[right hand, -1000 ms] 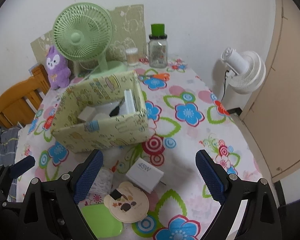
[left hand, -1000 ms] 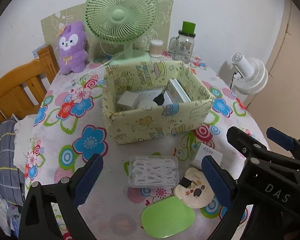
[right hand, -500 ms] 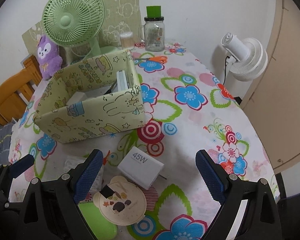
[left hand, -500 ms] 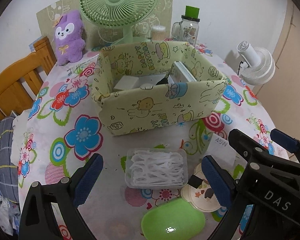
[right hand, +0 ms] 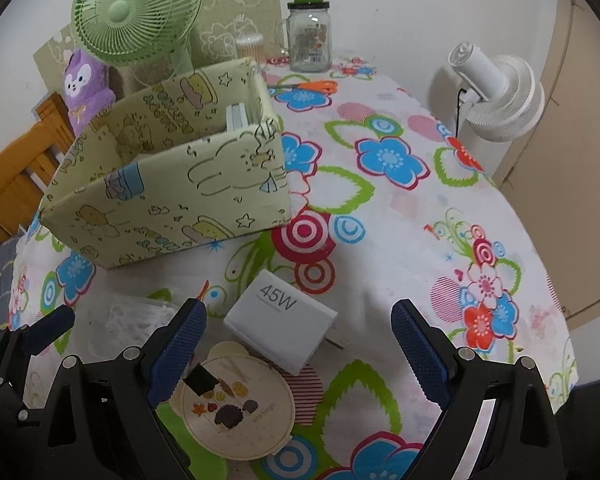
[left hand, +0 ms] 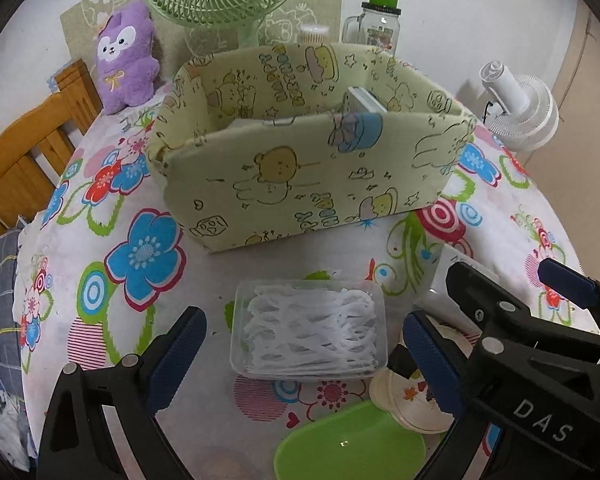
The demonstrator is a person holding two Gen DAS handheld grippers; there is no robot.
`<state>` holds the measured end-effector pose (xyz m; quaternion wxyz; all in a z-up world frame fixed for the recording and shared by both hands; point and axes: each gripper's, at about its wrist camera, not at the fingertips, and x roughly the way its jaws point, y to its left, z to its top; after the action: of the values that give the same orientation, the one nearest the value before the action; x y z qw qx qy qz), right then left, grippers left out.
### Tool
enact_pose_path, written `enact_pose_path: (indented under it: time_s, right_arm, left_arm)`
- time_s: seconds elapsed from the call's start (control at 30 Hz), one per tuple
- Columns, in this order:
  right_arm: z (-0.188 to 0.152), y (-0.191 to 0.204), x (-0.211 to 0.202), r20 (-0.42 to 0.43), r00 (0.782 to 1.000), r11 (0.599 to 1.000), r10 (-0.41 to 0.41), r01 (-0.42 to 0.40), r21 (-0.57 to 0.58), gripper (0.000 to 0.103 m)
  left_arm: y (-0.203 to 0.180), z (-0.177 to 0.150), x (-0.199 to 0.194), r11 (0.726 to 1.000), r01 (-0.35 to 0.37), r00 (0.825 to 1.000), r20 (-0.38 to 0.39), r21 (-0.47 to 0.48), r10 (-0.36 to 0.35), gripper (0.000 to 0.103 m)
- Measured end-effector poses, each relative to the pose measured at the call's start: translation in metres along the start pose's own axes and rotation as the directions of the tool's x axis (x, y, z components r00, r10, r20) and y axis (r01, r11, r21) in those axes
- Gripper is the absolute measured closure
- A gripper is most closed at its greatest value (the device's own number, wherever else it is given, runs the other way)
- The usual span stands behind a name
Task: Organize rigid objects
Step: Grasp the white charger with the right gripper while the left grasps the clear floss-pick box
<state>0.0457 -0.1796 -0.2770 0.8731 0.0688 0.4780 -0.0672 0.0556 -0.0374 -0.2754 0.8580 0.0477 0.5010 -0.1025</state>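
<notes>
A clear box of white floss picks (left hand: 308,334) lies on the floral tablecloth, between the fingers of my open left gripper (left hand: 304,352). A white 45W charger (right hand: 280,316) lies between the fingers of my open right gripper (right hand: 298,340). A round cream bear-eared case (right hand: 236,400) and a green oval case (left hand: 350,446) lie nearest me. The yellow-green cartoon storage box (left hand: 300,184) stands behind them and holds a few white items. The storage box also shows in the right wrist view (right hand: 168,196).
A green desk fan (right hand: 136,12), a purple plush (left hand: 126,56), a glass jar mug with a green lid (right hand: 310,36) and orange scissors (right hand: 316,86) are at the back. A white fan (right hand: 500,96) stands off the right edge. A wooden chair (left hand: 24,152) is at the left.
Both grippers have moved forward and down toward the table. The floss box and the charger now sit between their fingers. Nothing on the table has moved.
</notes>
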Motion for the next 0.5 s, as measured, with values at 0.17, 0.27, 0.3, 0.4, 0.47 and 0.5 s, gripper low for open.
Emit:
enact_pose_path:
  time_s: [0.17,0.27,0.3,0.4,0.47,0.5]
  right_arm:
    - [0.000,0.001,0.008,-0.007,1.000,1.000,-0.008,0.008,-0.010,0.008]
    - [-0.001,0.002,0.013,-0.013,1.000,1.000,-0.011,0.010,-0.016,0.008]
    - [-0.001,0.002,0.015,-0.014,1.000,1.000,-0.016,0.015,-0.019,0.008]
    - [-0.003,0.003,0.019,-0.020,1.000,0.999,-0.020,0.019,-0.027,0.008]
    - [-0.004,0.003,0.021,-0.026,1.000,1.000,-0.017,0.017,-0.024,0.008]
    - [-0.005,0.002,0.022,-0.029,0.999,1.000,-0.017,0.017,-0.022,0.008]
  left_arm:
    - [0.000,-0.001,0.010,1.000,-0.003,1.000,-0.007,0.011,0.003,0.003]
    - [-0.001,-0.001,0.015,1.000,-0.009,1.000,-0.013,0.018,0.009,0.003]
    - [-0.002,-0.002,0.016,1.000,-0.010,1.000,-0.015,0.020,0.011,0.003]
    - [-0.004,-0.004,0.020,1.000,-0.016,1.000,-0.021,0.027,0.016,0.003]
    - [-0.005,-0.005,0.020,0.999,-0.026,1.000,-0.013,0.033,0.027,0.003]
    - [-0.006,-0.005,0.022,0.999,-0.025,1.000,-0.016,0.039,0.025,0.003]
